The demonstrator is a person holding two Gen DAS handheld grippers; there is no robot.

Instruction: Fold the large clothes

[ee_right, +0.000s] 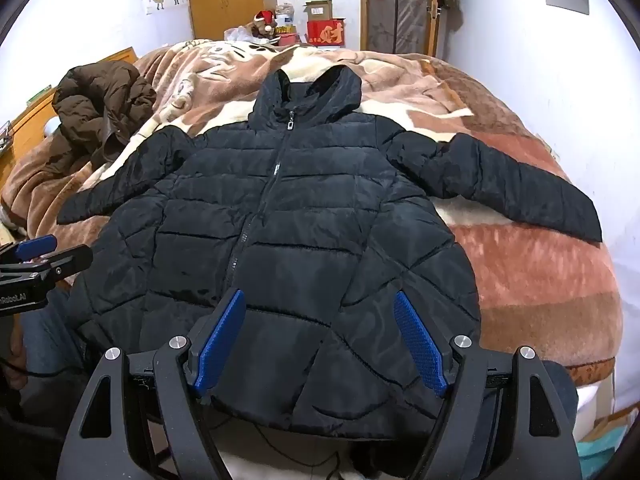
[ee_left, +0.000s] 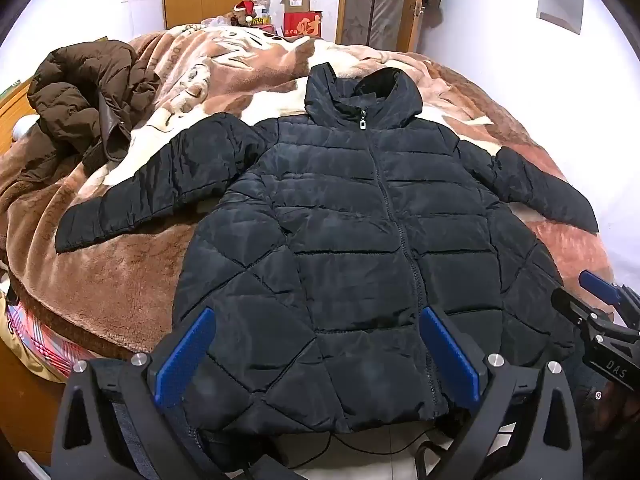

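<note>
The jacket (ee_left: 360, 240) is black, quilted in bands and diamond shapes, with a silver zip pull (ee_left: 363, 124). The blanket (ee_left: 120, 272) is brown, rust and cream in large patches. The second coat (ee_left: 88, 92) is dark brown. Each tool (ee_left: 316, 356) (ee_right: 320, 344) is black with blue textured pads (ee_left: 184, 356). A cardboard box (ee_left: 303, 23) is red.

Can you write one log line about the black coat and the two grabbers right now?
black jacket: flat on blanket, zipped, sleeves spread | left gripper: open, above hem | right gripper: open, above hem | folding: not begun
</note>
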